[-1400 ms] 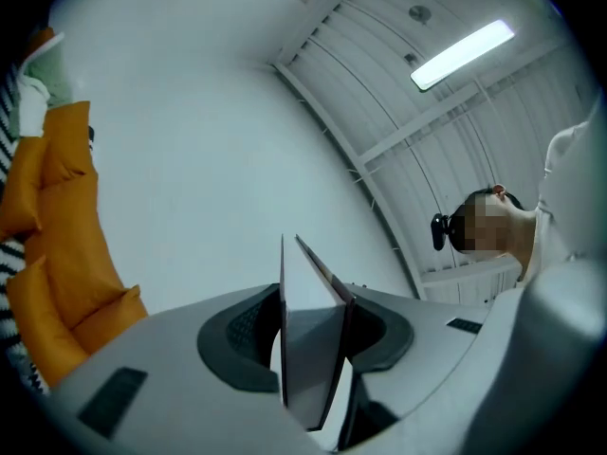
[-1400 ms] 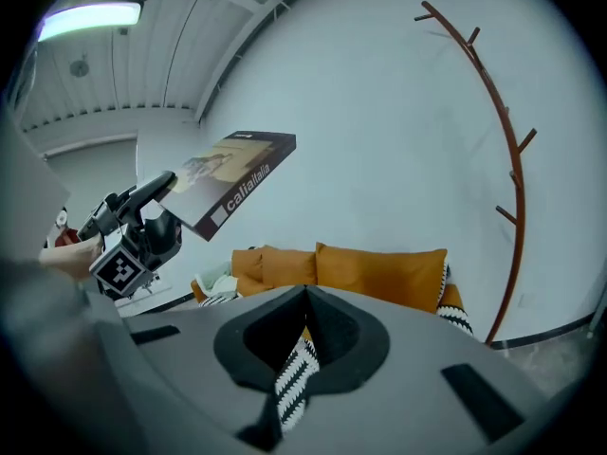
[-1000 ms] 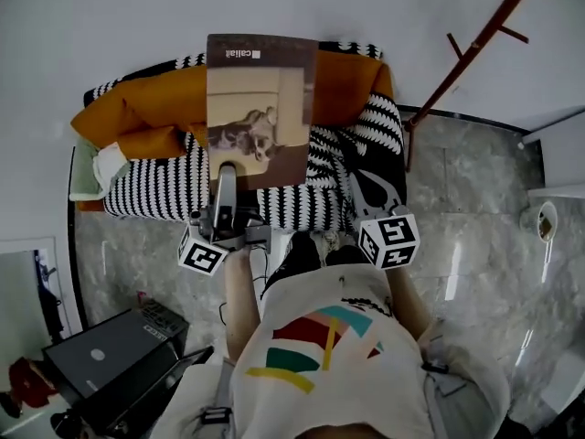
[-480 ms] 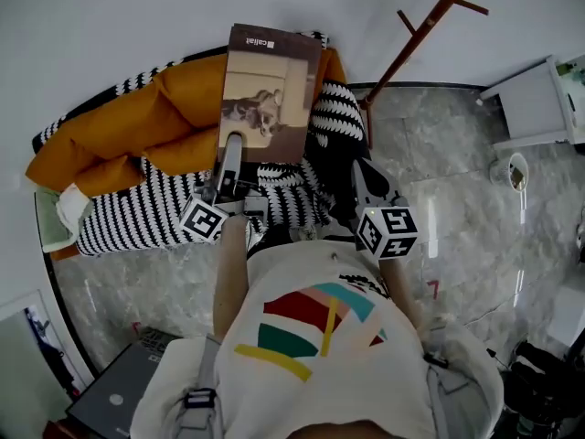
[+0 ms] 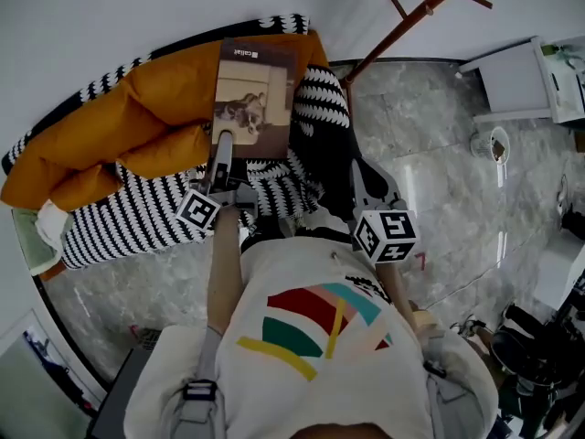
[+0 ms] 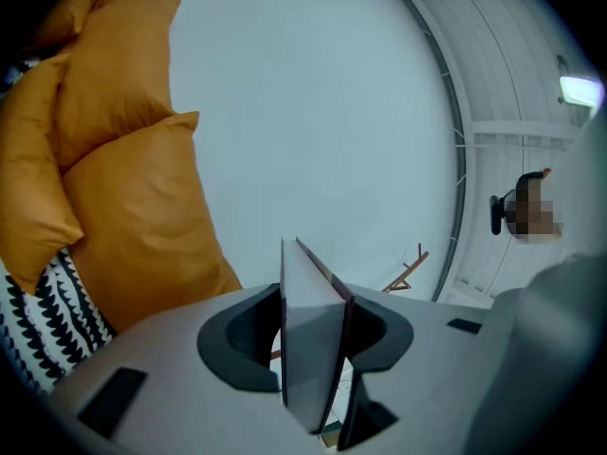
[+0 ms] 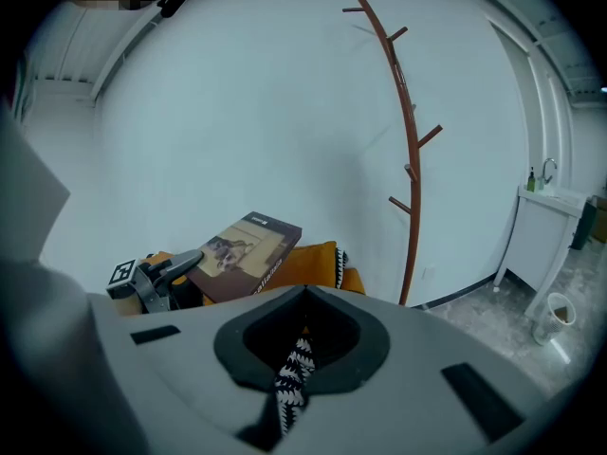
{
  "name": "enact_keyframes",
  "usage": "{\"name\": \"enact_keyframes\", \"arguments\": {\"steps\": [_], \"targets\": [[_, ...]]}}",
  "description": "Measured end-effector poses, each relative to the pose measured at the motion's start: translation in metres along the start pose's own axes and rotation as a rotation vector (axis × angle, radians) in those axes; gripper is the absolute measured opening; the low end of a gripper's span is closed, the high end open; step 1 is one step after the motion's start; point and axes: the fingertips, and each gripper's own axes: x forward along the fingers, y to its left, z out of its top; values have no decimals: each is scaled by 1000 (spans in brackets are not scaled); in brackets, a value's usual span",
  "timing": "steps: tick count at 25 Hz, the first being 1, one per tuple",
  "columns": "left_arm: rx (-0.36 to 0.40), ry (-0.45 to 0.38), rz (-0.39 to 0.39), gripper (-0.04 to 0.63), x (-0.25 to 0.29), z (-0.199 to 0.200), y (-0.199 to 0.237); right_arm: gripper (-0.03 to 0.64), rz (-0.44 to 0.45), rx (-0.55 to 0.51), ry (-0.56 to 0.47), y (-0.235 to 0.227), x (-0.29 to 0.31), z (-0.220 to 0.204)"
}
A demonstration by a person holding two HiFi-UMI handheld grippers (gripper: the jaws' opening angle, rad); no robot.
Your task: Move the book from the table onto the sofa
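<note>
The book [image 5: 254, 99], brown with a photo of a dog on its cover, hangs tilted over the right end of the sofa [image 5: 137, 218], above the orange cushions [image 5: 137, 108]. My left gripper [image 5: 222, 154] is shut on its near edge. In the left gripper view the book [image 6: 305, 339] stands edge-on, clamped between the jaws of that gripper [image 6: 318, 335]. The right gripper view shows the book [image 7: 245, 254] raised above the cushions. My right gripper [image 5: 364, 174] is shut and holds nothing, low at the sofa's right corner; through its jaws [image 7: 302, 339] I see patterned fabric.
The sofa has a black-and-white patterned cover; a pale cushion [image 5: 37, 236] lies at its left end. A brown coat stand [image 5: 402, 26] rises right of the sofa against the wall. A white cabinet [image 5: 521, 80] and a small bin [image 5: 494, 143] stand on the marble floor.
The left gripper has carried the book downward and further over the sofa, closer to the orange cushions. The right gripper has shifted a little and stays shut.
</note>
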Motion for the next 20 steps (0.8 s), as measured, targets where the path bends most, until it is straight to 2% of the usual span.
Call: {"name": "enact_keyframes", "arguments": {"steps": [5,9,15,17,20], "targets": [[-56,5,89,155,-5,4,52,12,-64,-1,46,1,9,-4],[-24,49,120,156,-4,7,71,12,-95,4,63,4,14,-5],[1,38,179,155,3,20,94,12,-104,2,72,8,24,0],[44,53,229,156,3,26,106,12,-111,1,74,10,26,-1],[150,106,339,156,-3,27,121,12,-121,6,75,12,24,-1]]}}
